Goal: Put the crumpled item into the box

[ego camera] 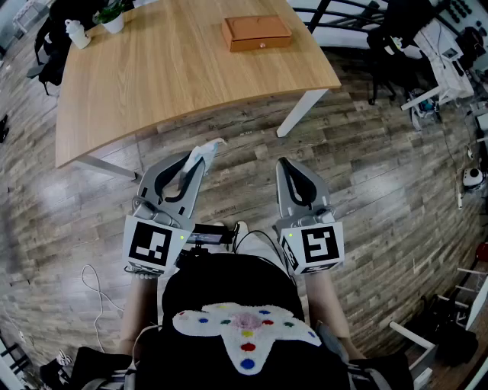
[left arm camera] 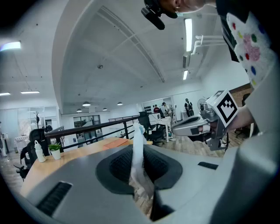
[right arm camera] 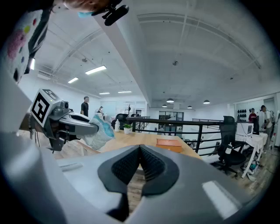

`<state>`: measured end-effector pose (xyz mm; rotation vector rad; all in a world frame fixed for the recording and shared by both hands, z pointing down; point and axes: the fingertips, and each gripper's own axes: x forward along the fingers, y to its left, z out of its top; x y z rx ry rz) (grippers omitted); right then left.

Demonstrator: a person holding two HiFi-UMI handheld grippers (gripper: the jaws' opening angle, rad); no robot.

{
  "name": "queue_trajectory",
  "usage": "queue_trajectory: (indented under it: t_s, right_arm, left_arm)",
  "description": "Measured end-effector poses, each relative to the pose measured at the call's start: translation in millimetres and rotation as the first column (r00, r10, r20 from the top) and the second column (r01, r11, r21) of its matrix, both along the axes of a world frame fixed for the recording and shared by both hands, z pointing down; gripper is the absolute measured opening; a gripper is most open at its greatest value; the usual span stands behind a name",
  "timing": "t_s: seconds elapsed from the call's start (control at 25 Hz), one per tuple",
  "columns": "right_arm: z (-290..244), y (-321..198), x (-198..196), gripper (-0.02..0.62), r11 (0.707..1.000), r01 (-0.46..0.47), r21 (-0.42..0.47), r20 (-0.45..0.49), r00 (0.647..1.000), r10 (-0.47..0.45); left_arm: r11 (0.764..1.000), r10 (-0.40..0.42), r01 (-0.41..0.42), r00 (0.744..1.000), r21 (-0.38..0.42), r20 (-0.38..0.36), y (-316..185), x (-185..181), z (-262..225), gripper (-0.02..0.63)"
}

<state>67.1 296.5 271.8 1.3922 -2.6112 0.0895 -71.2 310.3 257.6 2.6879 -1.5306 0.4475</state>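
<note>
A crumpled white and pale blue item (ego camera: pixel 203 155) is pinched between the jaws of my left gripper (ego camera: pixel 195 162), held above the wood floor in front of the table. It stands up between the pads as the crumpled item (left arm camera: pixel 137 155) in the left gripper view, and shows as a wad (right arm camera: pixel 97 132) from the right gripper view. My right gripper (ego camera: pixel 285 166) is shut with nothing in it, beside the left one. The brown box (ego camera: pixel 256 33) lies closed on the far part of the wooden table (ego camera: pixel 175 76); the box (right arm camera: pixel 169 145) also shows ahead of the right jaws.
A potted plant (ego camera: pixel 111 15) and a white bottle (ego camera: pixel 77 33) stand on the table's far left corner. Office chairs and gear (ego camera: pixel 427 46) crowd the right side. A black railing (right arm camera: pixel 197 131) runs behind the table. Cables (ego camera: pixel 95 293) lie on the floor at my left.
</note>
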Motion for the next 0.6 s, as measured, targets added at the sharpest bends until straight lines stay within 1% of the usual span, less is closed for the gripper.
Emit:
queue_trajectory:
  t_s: [0.4, 0.6]
  right_arm:
    - [2.2, -1.7, -3.0, 0.009, 1.0, 0.016, -0.002, -0.004, 1.0, -0.016]
    - [0.1, -2.7, -5.1, 0.008, 0.998, 0.037, 0.04, -0.06, 0.998, -0.035]
  left_arm:
    - [1.0, -0.011, 0.011, 1.0, 0.002, 0.017, -2.1, -3.2, 4.6, 0.051]
    - [0.999, -0.035, 0.035, 0.999, -0.013, 0.012, -4.1, -5.2, 2.7, 0.051]
